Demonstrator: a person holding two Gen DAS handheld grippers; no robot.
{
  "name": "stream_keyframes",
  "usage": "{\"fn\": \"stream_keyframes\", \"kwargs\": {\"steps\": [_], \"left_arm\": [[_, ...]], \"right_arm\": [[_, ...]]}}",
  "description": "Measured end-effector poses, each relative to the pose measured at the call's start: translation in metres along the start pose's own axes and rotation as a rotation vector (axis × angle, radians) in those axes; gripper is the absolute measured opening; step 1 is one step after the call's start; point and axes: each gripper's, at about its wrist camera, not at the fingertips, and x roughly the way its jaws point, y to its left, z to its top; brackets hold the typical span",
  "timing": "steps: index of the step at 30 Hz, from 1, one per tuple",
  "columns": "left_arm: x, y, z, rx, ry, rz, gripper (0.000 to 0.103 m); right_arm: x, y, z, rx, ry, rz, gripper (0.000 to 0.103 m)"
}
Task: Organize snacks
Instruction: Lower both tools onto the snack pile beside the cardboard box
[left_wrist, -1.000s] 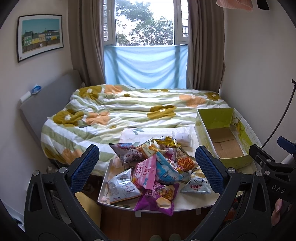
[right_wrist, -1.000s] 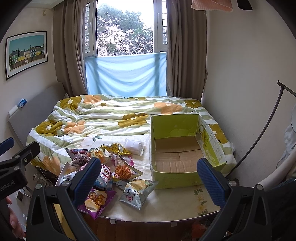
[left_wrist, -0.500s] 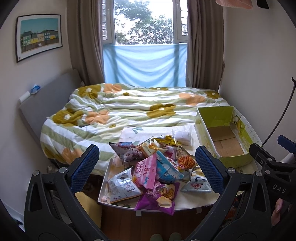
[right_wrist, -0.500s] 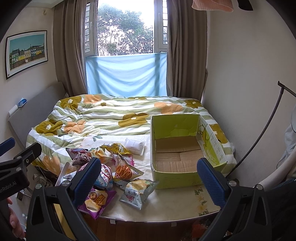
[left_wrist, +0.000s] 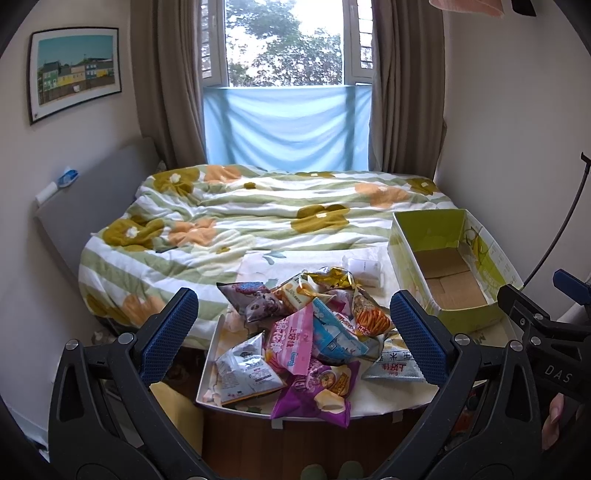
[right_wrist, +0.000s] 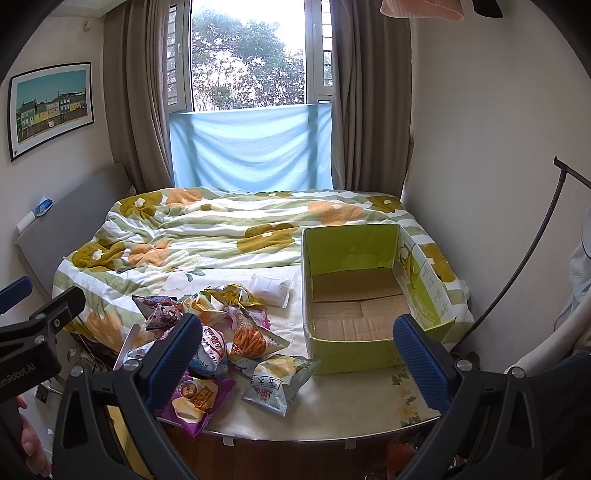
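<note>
Both tongs hover short of the counter's near edge, spread wide, nothing between their blue pads. Left tongs (left_wrist: 293, 326) face the snack pile (left_wrist: 306, 332); right tongs (right_wrist: 297, 356) sit further toward the cardboard box (right_wrist: 373, 347), with a fingertip of the person's hand (left_wrist: 554, 413) showing low beside the right tool. The counter (right_wrist: 351, 413), covered in a white floral cloth, carries the pile toward its left end. Nearest in the pile, a purple bag (left_wrist: 317, 391) overhangs the counter's front edge. Beside it, toward the box, lies a pale green-white bag (right_wrist: 277, 382); on the pile's opposite side a grey-white bag (left_wrist: 247, 369) rests on a tray rim. Above these a pink bag (left_wrist: 290, 341) leans against a light blue bag (left_wrist: 334, 334). An orange chip-stick bag (right_wrist: 255, 338) lies on the box side of the pile, apart from the box wall. Further back sit a dark purple bag (left_wrist: 251, 299), a yellow-orange packet (left_wrist: 297, 290) and a crumpled gold wrapper (left_wrist: 332, 277). Behind the pile, a small white pack (right_wrist: 267, 288) lies near the box's far-left corner. The box, green outside with a bare brown floor, stands open-topped at the counter's right end, holding no snacks. Beyond the counter runs the bed (right_wrist: 221, 229) with its flowered green-striped quilt, then a blue cloth (right_wrist: 251, 147) hung across the lower window, brown curtains either side. A framed picture (right_wrist: 51, 107) hangs on the wall left of the bed.
</note>
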Motion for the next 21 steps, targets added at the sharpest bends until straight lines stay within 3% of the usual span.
{"fn": "stream_keyframes", "kwargs": {"steps": [7, 15, 21], "left_arm": [[0.021, 0.015, -0.009, -0.022, 0.089, -0.042, 0.102], [0.070, 0.008, -0.070, -0.065, 0.256, -0.071, 0.102], [0.109, -0.004, -0.113, -0.141, 0.350, -0.032, 0.102]], "right_arm": [[0.015, -0.001, -0.007, 0.021, 0.070, 0.018, 0.103], [0.071, -0.025, -0.045, 0.073, 0.203, 0.122, 0.103], [0.126, -0.037, -0.073, 0.067, 0.315, 0.220, 0.103]]}}
